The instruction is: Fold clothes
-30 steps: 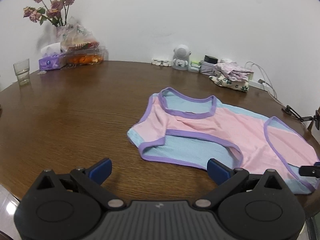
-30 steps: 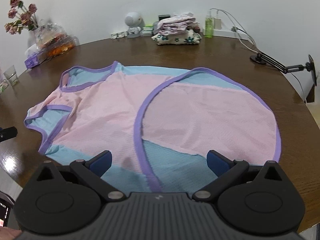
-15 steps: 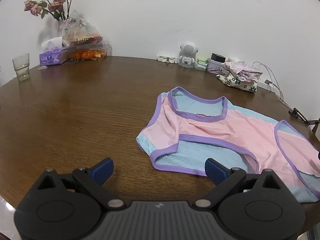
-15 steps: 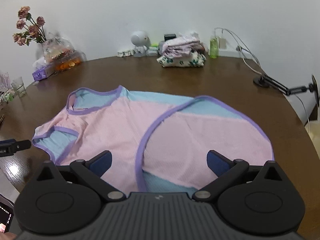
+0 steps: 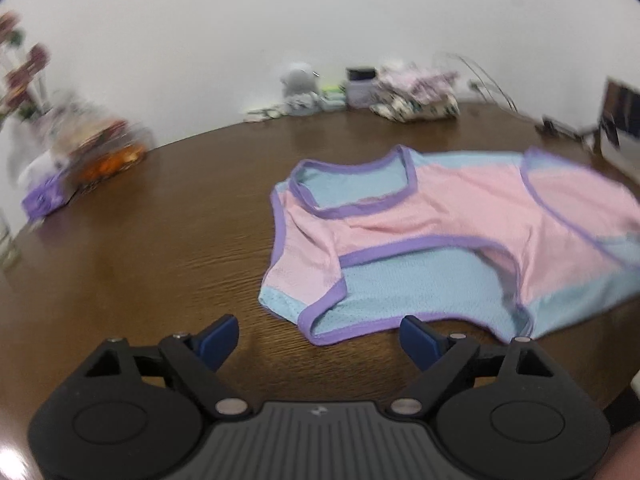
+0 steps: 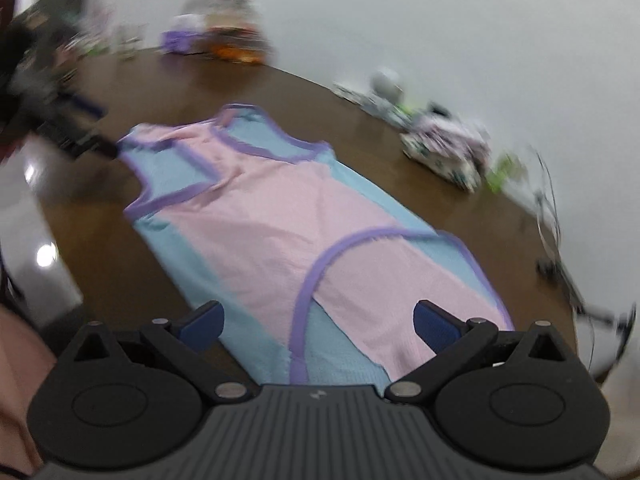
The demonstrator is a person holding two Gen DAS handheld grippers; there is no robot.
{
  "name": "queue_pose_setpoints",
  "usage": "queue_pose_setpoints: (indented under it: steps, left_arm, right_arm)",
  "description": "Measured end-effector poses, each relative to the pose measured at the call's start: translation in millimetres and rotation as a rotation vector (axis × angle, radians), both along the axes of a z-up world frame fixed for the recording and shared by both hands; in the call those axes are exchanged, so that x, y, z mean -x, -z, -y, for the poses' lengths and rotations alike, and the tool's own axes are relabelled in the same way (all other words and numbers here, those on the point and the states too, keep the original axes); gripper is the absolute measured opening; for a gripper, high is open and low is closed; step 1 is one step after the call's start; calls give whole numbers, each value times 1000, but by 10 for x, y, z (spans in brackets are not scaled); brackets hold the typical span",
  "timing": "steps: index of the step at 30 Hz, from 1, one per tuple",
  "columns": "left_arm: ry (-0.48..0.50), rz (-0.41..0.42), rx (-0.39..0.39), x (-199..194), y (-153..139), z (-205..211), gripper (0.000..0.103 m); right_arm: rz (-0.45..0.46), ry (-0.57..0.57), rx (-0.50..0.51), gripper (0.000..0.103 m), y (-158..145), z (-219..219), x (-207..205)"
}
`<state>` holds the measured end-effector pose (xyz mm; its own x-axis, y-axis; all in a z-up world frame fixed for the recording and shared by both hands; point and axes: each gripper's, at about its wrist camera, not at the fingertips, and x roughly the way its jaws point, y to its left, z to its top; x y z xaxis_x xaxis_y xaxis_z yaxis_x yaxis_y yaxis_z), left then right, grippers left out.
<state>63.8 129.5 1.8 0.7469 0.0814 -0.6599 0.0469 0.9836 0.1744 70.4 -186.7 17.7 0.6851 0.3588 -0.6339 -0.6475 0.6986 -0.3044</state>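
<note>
On the brown wooden table (image 5: pixel 160 248) the sleeveless top (image 5: pixel 460 240) lies spread flat, its neck and armholes toward your left tongs (image 5: pixel 318 336) and its rounded hem toward your right tongs (image 6: pixel 318 320). Your left tongs are closing with nothing between the blue pads; the near armhole sits just ahead of them, untouched. Your right tongs stand spread above the hem end, and the cloth passing under them is not pinched.

Expect the garment to handle as light, limp mesh: pink front panel, pale blue back layer, purple binding along every edge. It will likely drape and slide on the glossy wood, so lifting one layer alone may drag or bunch the rest. The bound edges look the firmest places to grip; take the shoulder strap (image 5: pixel 304 280) on your left and the purple hem band (image 6: pixel 304 292) on your right, catching both layers together.

Folded floral clothes (image 6: pixel 448 152) wait at the far edge of the table, well apart from the top.
</note>
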Motion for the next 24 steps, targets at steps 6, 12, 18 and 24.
queue_pose_setpoints:
  steps: [6, 12, 18, 24]
  left_arm:
    - [133, -77, -105, -60, 17, -25, 85]
    - [253, -141, -205, -188, 23, -83, 73]
    - [398, -173, -320, -288, 71, -54, 49]
    - [522, -202, -370, -371, 78, 10, 37]
  right_arm:
    - [-77, -152, 161, 102, 63, -228, 17]
    - [-168, -226, 284, 82, 140, -473, -83]
    - [-207, -271, 327, 59, 176, -652, -184]
    - [-273, -289, 332, 43, 146, -692, -301]
